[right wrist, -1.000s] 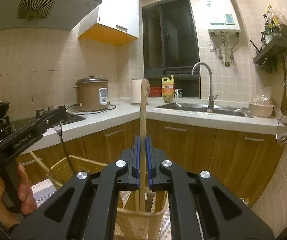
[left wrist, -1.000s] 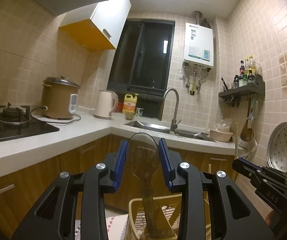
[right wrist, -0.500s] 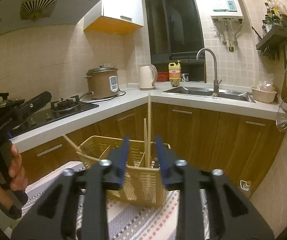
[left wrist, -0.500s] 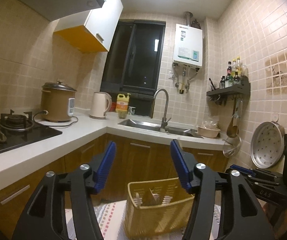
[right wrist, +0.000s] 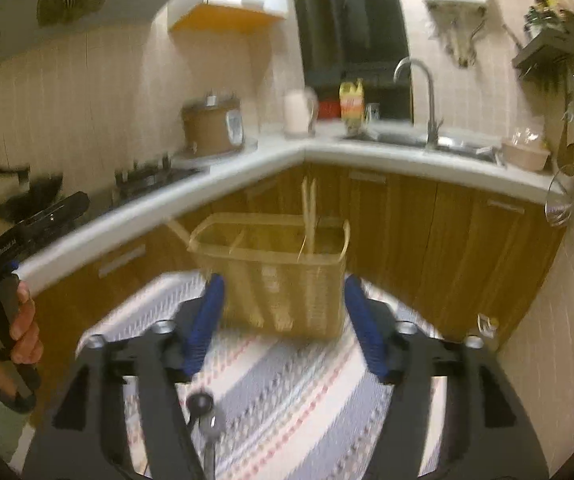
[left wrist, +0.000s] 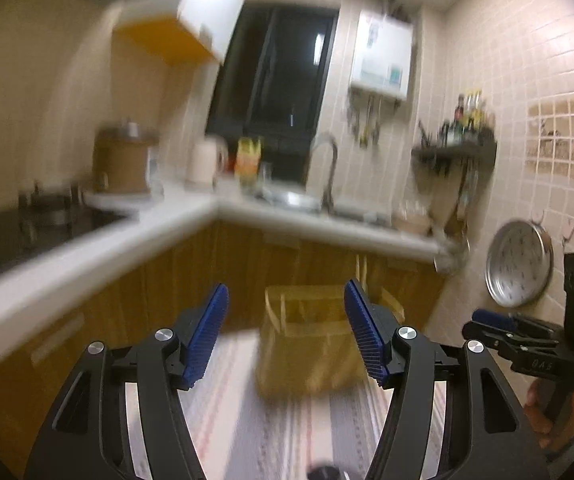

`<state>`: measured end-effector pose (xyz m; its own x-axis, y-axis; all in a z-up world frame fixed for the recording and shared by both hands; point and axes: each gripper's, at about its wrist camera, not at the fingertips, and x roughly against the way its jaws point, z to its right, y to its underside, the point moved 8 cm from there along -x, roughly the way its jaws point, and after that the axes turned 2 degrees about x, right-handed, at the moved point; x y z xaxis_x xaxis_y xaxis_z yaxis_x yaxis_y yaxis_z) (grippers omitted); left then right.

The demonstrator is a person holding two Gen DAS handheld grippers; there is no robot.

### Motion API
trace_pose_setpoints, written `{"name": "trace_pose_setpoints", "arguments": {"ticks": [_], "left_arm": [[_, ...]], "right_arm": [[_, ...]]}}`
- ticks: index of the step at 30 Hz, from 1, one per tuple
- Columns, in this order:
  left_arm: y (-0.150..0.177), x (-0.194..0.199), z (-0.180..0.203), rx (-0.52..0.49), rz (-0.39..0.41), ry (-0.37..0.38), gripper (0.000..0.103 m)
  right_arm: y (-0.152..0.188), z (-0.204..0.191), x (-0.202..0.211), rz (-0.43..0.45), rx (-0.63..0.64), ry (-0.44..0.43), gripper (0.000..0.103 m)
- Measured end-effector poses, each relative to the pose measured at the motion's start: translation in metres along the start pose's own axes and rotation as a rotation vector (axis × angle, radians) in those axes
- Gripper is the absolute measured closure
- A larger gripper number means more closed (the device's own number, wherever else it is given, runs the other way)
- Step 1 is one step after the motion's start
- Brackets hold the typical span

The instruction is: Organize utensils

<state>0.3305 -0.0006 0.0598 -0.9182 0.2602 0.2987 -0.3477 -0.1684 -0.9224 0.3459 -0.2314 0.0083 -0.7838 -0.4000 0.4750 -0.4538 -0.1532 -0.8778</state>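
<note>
Right wrist: right gripper (right wrist: 283, 312) jaws opening, empty; basket (right wrist: 275, 268) beyond.

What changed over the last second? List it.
Both tools let go: the left tool released its wooden spoon, and the right tool, jaws opening, its chopsticks. Both drew back from the basket. The basket stayed on the striped rug.

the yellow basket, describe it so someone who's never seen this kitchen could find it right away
Start at the L-shaped white counter with the sink. On the floor before its wooden cabinets lies a striped mat; the yellow basket stands on it. It is the only woven, divided container there, with pale sticks poking above its rim.
</note>
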Motion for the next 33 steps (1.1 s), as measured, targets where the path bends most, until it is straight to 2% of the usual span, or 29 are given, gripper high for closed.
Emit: {"name": "trace_pose_setpoints", "arguments": {"ticks": [3, 6, 7, 9, 11, 12, 14, 16, 19, 20, 24, 30, 33], "left_arm": [[0.044, -0.014, -0.006, 0.054, -0.216, 0.03, 0.044], [0.096, -0.027, -0.011, 0.102, -0.419, 0.055, 0.046], [0.111, -0.03, -0.012, 0.113, -0.472, 0.068, 0.046], [0.139, -0.041, -0.014, 0.138, -0.573, 0.083, 0.046], [0.156, -0.049, -0.016, 0.17, -0.633, 0.091, 0.046], [0.166, -0.055, -0.015, 0.196, -0.673, 0.113, 0.046], [0.181, -0.065, -0.015, 0.24, -0.733, 0.13, 0.046], [0.187, -0.072, -0.013, 0.257, -0.757, 0.139, 0.046], [0.198, -0.081, -0.007, 0.235, -0.774, 0.114, 0.049], [0.202, -0.082, -0.004, 0.223, -0.784, 0.112, 0.049], [0.209, -0.083, 0.008, 0.214, -0.791, 0.115, 0.049], [0.206, -0.086, 0.011, 0.205, -0.784, 0.097, 0.049], [0.205, -0.087, 0.016, 0.181, -0.787, 0.089, 0.049]], "right_arm": [[0.029, -0.02, -0.017, -0.162, 0.013, -0.038, 0.043], [0.07, -0.035, -0.04, -0.36, -0.02, -0.093, 0.043], [0.089, -0.041, -0.05, -0.451, -0.042, -0.107, 0.044], [0.114, -0.048, -0.062, -0.552, -0.074, -0.135, 0.049], [0.138, -0.055, -0.07, -0.636, -0.099, -0.169, 0.063], [0.147, -0.057, -0.073, -0.664, -0.101, -0.167, 0.067], [0.164, -0.062, -0.076, -0.696, -0.092, -0.156, 0.068], [0.172, -0.068, -0.078, -0.712, -0.083, -0.158, 0.068], [0.176, -0.078, -0.082, -0.713, -0.055, -0.155, 0.069], [0.178, -0.081, -0.083, -0.713, -0.04, -0.143, 0.072], [0.185, -0.093, -0.09, -0.7, 0.023, -0.091, 0.075], [0.188, -0.103, -0.093, -0.675, 0.128, -0.037, 0.091], [0.186, -0.092, -0.089, -0.677, 0.096, -0.031, 0.094]]}}
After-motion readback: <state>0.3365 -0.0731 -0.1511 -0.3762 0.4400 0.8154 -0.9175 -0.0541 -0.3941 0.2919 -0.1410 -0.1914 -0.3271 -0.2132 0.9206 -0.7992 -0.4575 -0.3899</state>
